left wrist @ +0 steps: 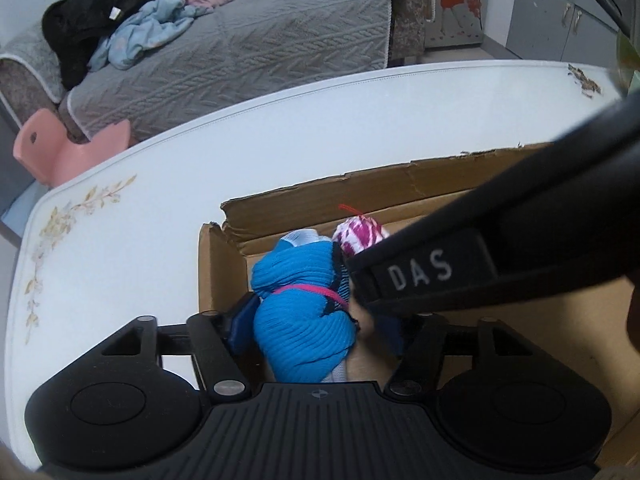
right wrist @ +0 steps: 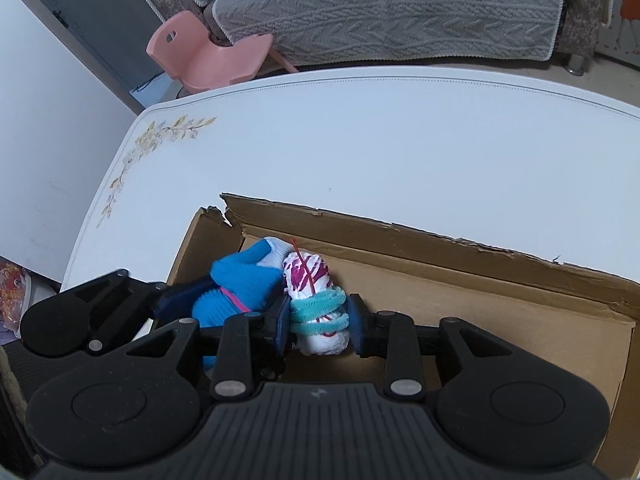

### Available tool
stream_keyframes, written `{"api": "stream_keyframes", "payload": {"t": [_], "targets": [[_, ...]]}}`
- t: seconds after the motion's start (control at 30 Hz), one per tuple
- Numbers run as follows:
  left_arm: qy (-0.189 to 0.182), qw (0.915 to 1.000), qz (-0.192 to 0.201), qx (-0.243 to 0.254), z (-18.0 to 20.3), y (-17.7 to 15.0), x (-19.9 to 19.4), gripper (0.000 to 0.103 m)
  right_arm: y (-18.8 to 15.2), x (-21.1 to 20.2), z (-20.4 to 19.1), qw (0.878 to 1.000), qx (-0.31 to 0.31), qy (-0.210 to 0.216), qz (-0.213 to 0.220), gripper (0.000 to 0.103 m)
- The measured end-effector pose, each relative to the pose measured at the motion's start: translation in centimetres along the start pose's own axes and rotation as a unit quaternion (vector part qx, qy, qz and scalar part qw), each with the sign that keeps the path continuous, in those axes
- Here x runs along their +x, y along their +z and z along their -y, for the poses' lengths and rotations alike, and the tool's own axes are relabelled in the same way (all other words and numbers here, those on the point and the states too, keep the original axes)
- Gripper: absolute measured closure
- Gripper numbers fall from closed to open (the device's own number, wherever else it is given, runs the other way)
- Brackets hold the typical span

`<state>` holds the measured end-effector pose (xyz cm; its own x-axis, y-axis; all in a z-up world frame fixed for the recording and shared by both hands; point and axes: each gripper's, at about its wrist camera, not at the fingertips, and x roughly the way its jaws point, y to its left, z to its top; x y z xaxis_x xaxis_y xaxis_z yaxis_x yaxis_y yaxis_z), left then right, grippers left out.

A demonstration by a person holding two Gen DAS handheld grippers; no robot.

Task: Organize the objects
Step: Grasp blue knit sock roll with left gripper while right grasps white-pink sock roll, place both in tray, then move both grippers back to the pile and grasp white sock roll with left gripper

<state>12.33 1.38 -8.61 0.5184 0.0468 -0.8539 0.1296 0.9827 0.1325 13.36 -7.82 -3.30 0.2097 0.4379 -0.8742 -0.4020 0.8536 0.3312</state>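
Your left gripper (left wrist: 310, 320) was clamped on the blue sock roll (left wrist: 300, 308) and your right gripper (right wrist: 318, 326) on the pink-and-white roll (right wrist: 314, 300), both inside the cardboard box (right wrist: 480, 280) on the counter (right wrist: 400, 140).

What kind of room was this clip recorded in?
Most likely a home living room: a sofa with a quilted grey cover and loose clothes piled on it, a small pink plastic chair, and a white flower-printed table holding a cardboard box.

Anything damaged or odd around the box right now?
Yes: the box has a ragged, torn top edge, split open at its far left corner. The table edge is chipped at its far right. Both sock rolls look intact.
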Motion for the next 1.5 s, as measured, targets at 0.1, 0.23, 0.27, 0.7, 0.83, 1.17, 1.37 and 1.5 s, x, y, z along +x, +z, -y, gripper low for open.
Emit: {"api": "stream_keyframes", "payload": {"t": [0.1,0.23,0.27,0.7,0.83,1.17,1.37,1.5], "targets": [[0.002,0.9999,0.006,0.008,0.2,0.1,-0.5,0.026,-0.1,-0.3,0.0,1.000,-0.002,-0.004,0.003,0.070],[-0.001,0.9999,0.007,0.011,0.3,0.0,-1.6,0.025,-0.2,-1.8,0.2,1.000,-0.003,-0.006,0.012,0.070],[0.000,0.9999,0.010,0.013,0.4,0.0,-2.0,0.025,-0.3,-2.4,0.3,1.000,-0.005,-0.008,0.015,0.069],[-0.001,0.9996,-0.001,0.027,0.2,-5.0,-11.9,0.018,-6.3,-13.4,1.0,0.997,-0.047,-0.017,0.059,0.056],[-0.002,0.9985,-0.054,0.002,-1.1,-9.6,-14.1,0.017,-11.1,-16.5,2.0,0.996,-0.058,-0.023,0.059,0.054],[0.010,0.9831,-0.159,-0.090,-2.0,-20.2,-13.8,0.014,-21.4,-16.3,4.0,0.975,-0.216,-0.041,0.025,0.028],[0.025,0.9792,-0.156,-0.128,-1.6,-22.0,-13.1,0.015,-23.8,-14.6,5.0,0.970,-0.241,-0.003,0.030,0.030],[0.040,0.9831,-0.140,-0.111,-0.5,-22.7,-12.5,0.016,-24.9,-13.3,5.0,0.965,-0.260,0.003,0.018,0.032]]}}
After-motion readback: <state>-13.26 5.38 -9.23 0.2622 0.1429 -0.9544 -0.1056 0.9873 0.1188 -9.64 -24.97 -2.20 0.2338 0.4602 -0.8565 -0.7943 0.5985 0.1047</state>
